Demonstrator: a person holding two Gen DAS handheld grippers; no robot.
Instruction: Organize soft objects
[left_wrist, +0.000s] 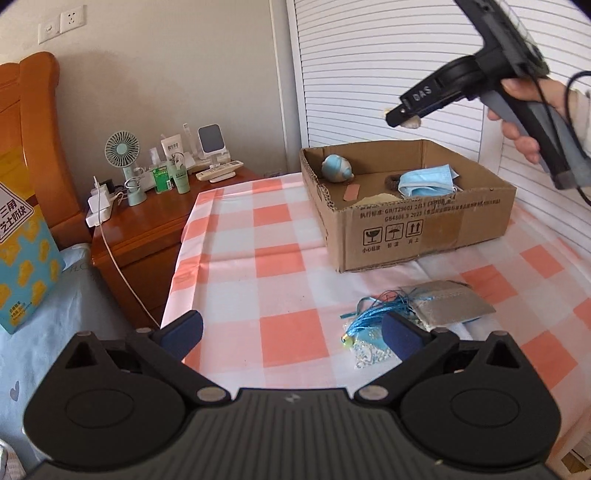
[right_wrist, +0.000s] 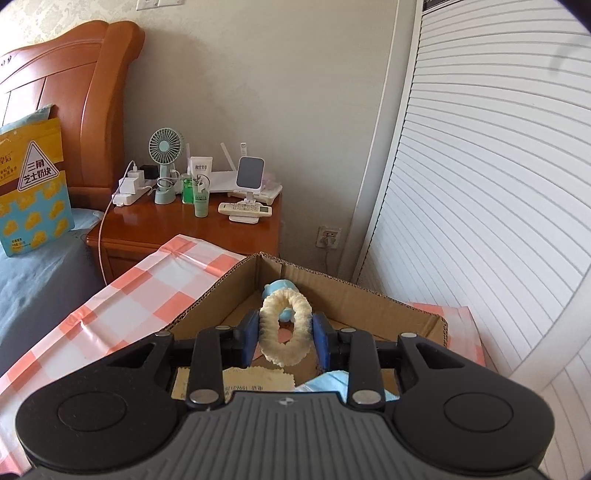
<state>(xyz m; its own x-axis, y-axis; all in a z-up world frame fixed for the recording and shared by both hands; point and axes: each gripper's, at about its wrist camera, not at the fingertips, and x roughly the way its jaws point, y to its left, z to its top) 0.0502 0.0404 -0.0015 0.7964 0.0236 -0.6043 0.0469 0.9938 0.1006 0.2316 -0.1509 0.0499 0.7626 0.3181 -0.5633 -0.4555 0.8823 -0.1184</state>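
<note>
A cream fluffy hair ring (right_wrist: 285, 327) is held between the blue pads of the right hand-held gripper (right_wrist: 285, 334), above the open cardboard box (left_wrist: 424, 236) that stands on the checked worktop (left_wrist: 280, 266). The left hand-held gripper (left_wrist: 293, 328) is spread wide and empty, low over the worktop in front of the box, with a blue ribbon bundle (left_wrist: 373, 317) and a grey pouch (left_wrist: 447, 301) just beside its right finger.

Inside the box a blue face mask (left_wrist: 428, 182), a blue plush ball (left_wrist: 337, 168) and a dark ring are already gathered. The hair ring is pinched only across its soft sides, so it could be squeezed out or left clinging to a pad on release. If it is let go too near the box's rim, it may fall outside. The loose ribbon strands could be snagged by the left finger.
</note>
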